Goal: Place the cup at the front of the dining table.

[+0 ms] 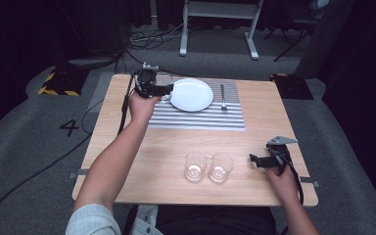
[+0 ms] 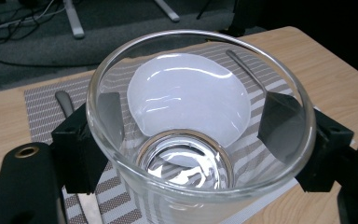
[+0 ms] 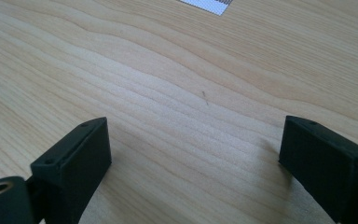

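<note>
The left gripper (image 2: 186,135) is clamped on a clear round drinking glass (image 2: 200,154), its black pads (image 2: 284,123) pressing the wall from both sides, and holds it over the grey-and-white striped placemat (image 1: 196,118), just beside the round white plate (image 1: 191,94). The right gripper (image 3: 193,154) hangs over the bare light wooden table (image 3: 168,70) with its jaws spread wide and nothing between them. On the grey floor left of the table, a dark "4" (image 1: 69,128) can be read.

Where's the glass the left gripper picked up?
In the high view, the glass sits in the left gripper at the placemat's far-left corner, beside the white plate.
</note>
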A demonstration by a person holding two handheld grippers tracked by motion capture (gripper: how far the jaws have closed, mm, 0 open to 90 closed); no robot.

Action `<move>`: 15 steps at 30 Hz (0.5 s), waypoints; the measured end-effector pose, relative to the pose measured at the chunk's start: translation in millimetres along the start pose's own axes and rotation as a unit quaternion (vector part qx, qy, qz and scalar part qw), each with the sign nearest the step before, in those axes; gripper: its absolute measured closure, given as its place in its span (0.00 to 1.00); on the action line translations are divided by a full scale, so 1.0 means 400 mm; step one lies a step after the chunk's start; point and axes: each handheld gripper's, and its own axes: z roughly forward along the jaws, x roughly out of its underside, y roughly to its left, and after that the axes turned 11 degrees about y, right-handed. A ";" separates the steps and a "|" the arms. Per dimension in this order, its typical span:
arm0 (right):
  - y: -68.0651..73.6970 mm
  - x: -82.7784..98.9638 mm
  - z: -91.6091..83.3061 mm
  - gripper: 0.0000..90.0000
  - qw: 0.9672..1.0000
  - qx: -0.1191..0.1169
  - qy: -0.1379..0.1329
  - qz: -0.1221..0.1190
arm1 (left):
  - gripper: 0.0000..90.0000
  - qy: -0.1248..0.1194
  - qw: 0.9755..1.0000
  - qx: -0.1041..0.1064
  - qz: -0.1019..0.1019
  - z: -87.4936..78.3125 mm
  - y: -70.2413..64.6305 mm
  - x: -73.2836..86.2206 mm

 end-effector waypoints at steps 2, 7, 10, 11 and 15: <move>0.000 0.000 0.000 0.10 1.000 0.001 0.000 0.000 | 0.22 0.012 1.000 -0.004 -0.005 0.017 0.005 0.001; -0.001 0.000 0.000 0.10 1.000 0.002 0.001 -0.002 | 0.22 0.031 0.999 -0.012 -0.014 0.056 0.015 0.008; -0.001 0.000 0.000 0.10 1.000 0.001 0.001 -0.002 | 0.22 0.045 0.999 -0.016 -0.013 0.079 0.014 0.013; 0.000 0.000 0.000 0.10 1.000 0.001 0.001 -0.001 | 0.22 0.052 0.998 -0.015 -0.008 0.086 0.015 0.014; -0.001 0.000 0.000 0.10 1.000 0.001 0.001 -0.002 | 0.22 0.085 0.996 -0.014 -0.016 0.120 0.026 0.019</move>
